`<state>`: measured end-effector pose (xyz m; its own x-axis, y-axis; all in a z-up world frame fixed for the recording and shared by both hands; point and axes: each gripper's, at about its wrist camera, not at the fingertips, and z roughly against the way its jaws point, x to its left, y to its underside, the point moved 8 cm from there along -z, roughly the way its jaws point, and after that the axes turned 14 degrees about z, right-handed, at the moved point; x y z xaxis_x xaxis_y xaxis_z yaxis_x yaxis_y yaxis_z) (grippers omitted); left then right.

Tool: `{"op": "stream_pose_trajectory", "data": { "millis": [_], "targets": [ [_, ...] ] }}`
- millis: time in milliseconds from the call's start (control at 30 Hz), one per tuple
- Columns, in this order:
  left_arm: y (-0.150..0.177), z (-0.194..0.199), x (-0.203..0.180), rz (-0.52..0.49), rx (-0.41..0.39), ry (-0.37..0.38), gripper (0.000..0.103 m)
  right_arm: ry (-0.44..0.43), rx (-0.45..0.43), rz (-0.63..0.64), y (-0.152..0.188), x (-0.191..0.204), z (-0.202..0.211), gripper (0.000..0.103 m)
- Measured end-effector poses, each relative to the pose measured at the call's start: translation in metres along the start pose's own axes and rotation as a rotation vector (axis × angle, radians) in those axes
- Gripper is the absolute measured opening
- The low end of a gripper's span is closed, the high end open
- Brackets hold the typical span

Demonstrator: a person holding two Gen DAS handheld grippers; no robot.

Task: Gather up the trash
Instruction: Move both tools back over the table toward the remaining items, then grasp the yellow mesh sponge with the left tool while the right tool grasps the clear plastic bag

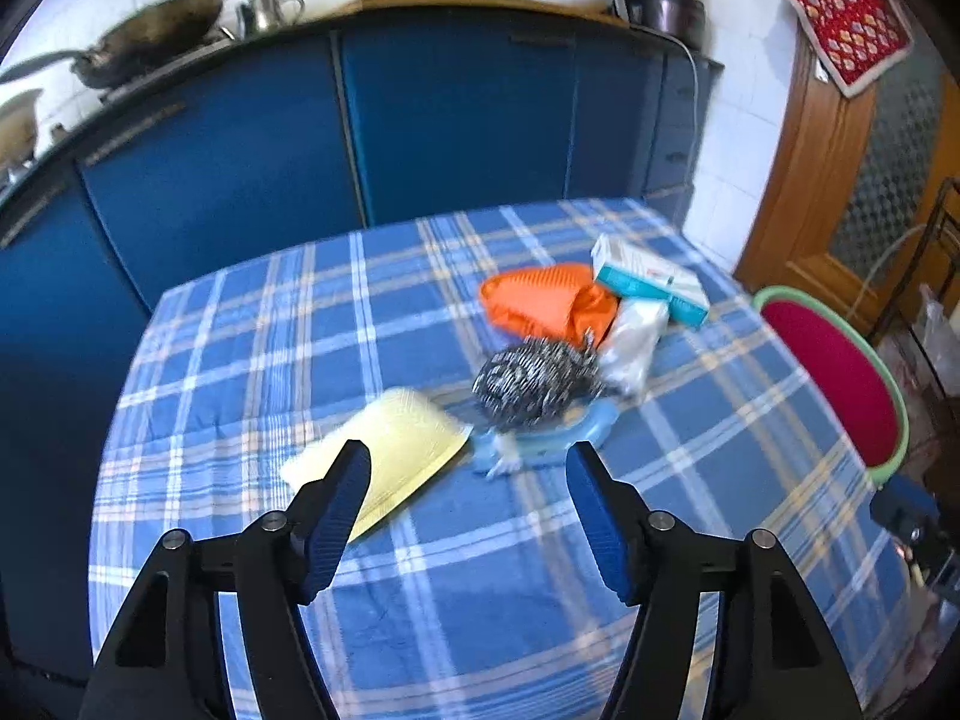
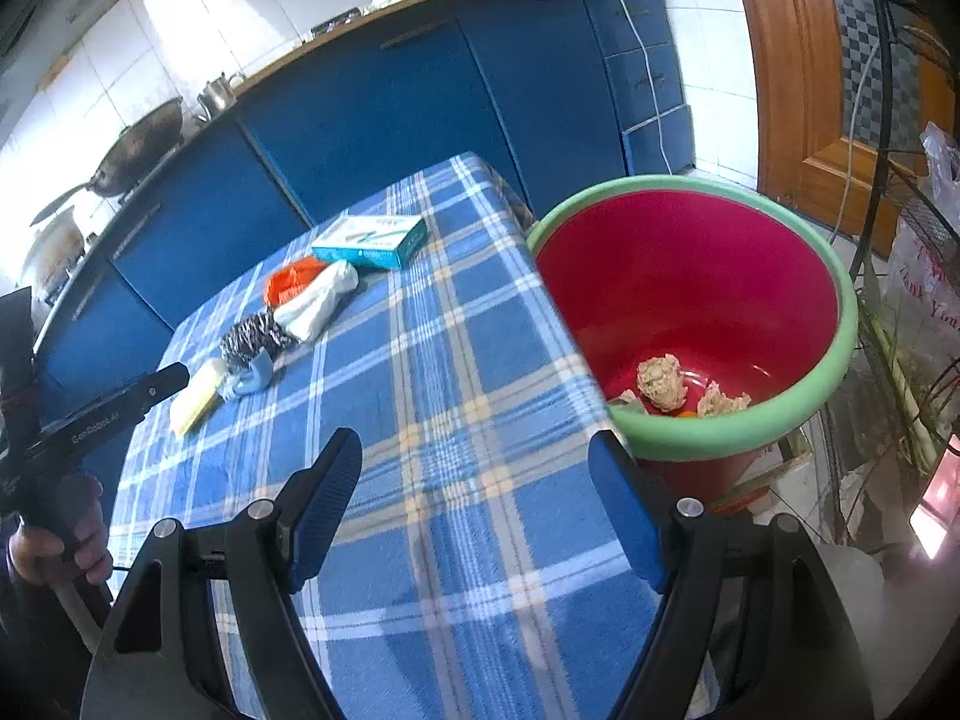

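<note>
On the blue plaid tablecloth (image 1: 240, 360) lie a yellow sponge cloth (image 1: 396, 450), a steel wool scrubber (image 1: 534, 384) on a light blue holder (image 1: 576, 429), an orange piece (image 1: 546, 300), a white plastic bag (image 1: 636, 342) and a teal and white box (image 1: 648, 282). My left gripper (image 1: 469, 450) hangs open just short of the yellow cloth and the holder, with nothing between its fingers. My right gripper (image 2: 474, 441) stands open over bare cloth near the table's right edge. Beside that edge is a red bin with a green rim (image 2: 834, 360), holding crumpled paper balls (image 2: 660, 381).
Blue cabinets (image 1: 468, 120) run behind the table, with a wok (image 1: 156, 30) on the counter. A wooden door (image 2: 798, 90) and a metal rack with plastic bags (image 2: 918, 240) stand to the right of the bin. A person's hand (image 2: 60, 540) holds the left gripper's handle.
</note>
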<state>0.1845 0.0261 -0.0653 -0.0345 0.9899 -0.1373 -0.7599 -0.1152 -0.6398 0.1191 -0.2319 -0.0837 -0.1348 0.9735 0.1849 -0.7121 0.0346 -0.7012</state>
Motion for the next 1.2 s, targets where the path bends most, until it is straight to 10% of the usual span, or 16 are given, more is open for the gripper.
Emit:
{"op": "stream_pose_trajectory", "data": {
  "millis": [467,1200],
  "targets": [
    [-0.002,-0.055,0.047,-0.149,0.112,-0.143,0.077,0.037,0.073,0.033,0.012,0.016,-0.014,0.079],
    [-0.008,-0.036,0.053,0.272,0.004,0.010,0.057,0.001,0.108,0.061,-0.012,0.037,-0.038,0.083]
  ]
}}
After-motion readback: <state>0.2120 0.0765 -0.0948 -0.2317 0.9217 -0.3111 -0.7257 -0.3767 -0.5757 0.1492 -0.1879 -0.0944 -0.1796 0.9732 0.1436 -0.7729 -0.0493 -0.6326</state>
